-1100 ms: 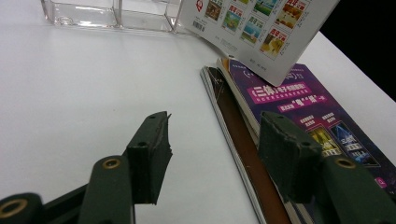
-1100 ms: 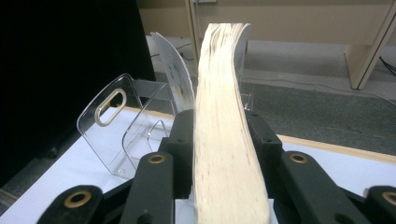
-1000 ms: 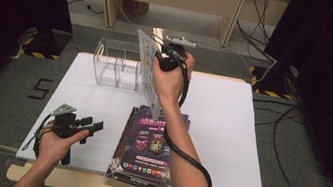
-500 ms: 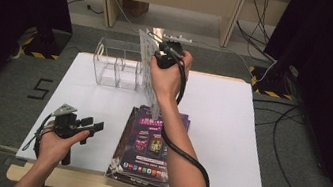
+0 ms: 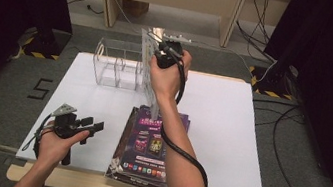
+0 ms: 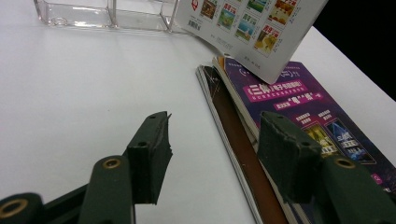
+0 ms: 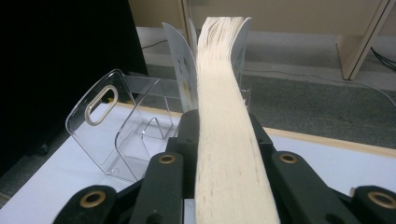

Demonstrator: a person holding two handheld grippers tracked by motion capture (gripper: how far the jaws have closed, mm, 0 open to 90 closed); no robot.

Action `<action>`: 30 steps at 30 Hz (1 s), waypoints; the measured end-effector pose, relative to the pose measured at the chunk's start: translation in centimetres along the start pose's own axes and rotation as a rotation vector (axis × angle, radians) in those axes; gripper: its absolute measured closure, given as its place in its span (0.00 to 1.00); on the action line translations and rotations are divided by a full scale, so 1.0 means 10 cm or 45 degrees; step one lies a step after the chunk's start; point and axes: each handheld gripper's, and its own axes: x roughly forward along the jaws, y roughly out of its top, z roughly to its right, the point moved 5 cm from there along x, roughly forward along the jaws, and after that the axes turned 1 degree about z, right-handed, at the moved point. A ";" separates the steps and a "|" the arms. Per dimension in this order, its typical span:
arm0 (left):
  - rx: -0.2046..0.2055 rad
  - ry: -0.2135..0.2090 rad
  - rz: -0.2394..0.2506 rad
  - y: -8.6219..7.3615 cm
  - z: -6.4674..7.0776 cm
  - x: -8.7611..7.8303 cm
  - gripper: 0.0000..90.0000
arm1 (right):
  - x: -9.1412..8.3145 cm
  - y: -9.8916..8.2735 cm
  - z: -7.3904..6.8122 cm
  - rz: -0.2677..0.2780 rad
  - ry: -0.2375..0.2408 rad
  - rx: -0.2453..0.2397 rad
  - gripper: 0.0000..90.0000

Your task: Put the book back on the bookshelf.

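high view: right gripper [image 5: 159,47] raised over far edge of white tabletop [image 5: 231,119], clamped on a book [image 5: 148,63] held upright, lower corner hanging just above the magazine stack [image 5: 148,149]. jaws have just been closing, book between them. clear acrylic organizer [image 5: 116,65] at far left-centre of tabletop, just left of the held book, touching or not cannot tell. left gripper [image 5: 91,127] low near front-left edge, held in left hand [image 5: 58,139], grey three-cornered plate on top, well apart from the organizer, near the stack's left side.

right gripper view: book's page edge [image 7: 224,126] running straight up between both black jaws, pressed from both sides, covers fanning out at the far end. organizer's handle-slot wall [image 7: 100,105] to the left, behind the book.

left gripper view: jaws parted wide, nothing between them, hovering over bare tabletop [image 6: 70,93]. magazine stack [image 6: 285,107] at right, purple cover on top, right jaw overlapping its edge in the picture. held book's lower corner [image 6: 261,32] tilted above the stack's far end. organizer base [image 6: 107,14] at top.
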 end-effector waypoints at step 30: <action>-0.025 -0.008 0.012 0.04 -0.04 -0.04 0.48 | 0.11 0.15 0.01 0.132 0.020 0.013 0.83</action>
